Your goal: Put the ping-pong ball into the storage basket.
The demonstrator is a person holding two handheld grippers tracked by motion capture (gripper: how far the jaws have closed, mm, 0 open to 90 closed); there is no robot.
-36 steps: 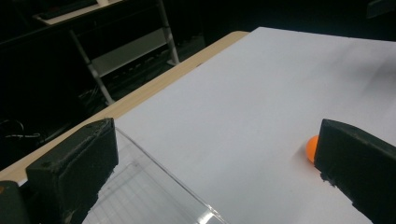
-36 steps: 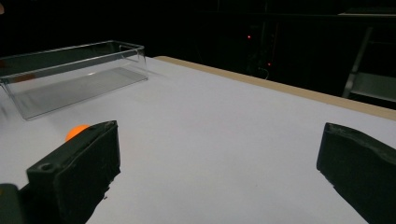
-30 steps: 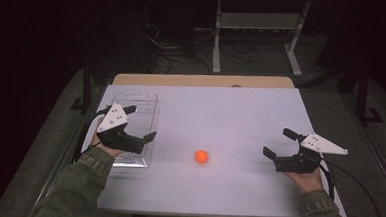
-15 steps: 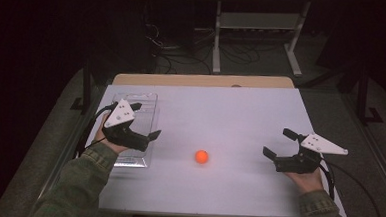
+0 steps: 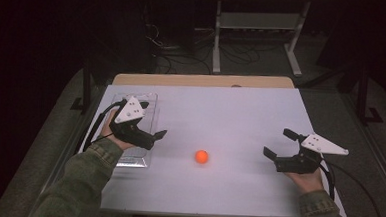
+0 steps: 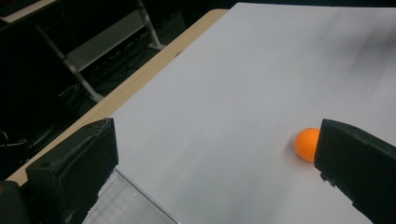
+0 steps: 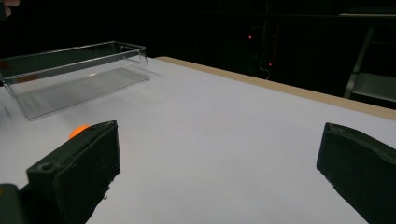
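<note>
A small orange ball (image 5: pixel 202 156) lies on the white table top (image 5: pixel 230 115), near the middle and toward the front. My left gripper (image 5: pixel 154 138) is open and empty. It hovers at the near right corner of a clear plastic box (image 5: pixel 149 102), a short way left of the ball. In the left gripper view the ball (image 6: pixel 307 143) sits just beside the right jaw, with the box's corner (image 6: pixel 126 203) below. My right gripper (image 5: pixel 278 143) is open and empty at the right side of the table. In the right gripper view the ball (image 7: pixel 78 131) peeks over the left jaw and the box (image 7: pixel 74 70) stands farther off.
A tan wooden strip (image 5: pixel 202 81) borders the table's far edge. A metal rack (image 5: pixel 258 22) and loose cables (image 5: pixel 184 48) sit on the dark floor beyond. Each gripper trails a black cable off its side of the table.
My left gripper has moved right and slightly forward over the box's near corner, toward the ball. The right gripper and the ball have stayed put.
</note>
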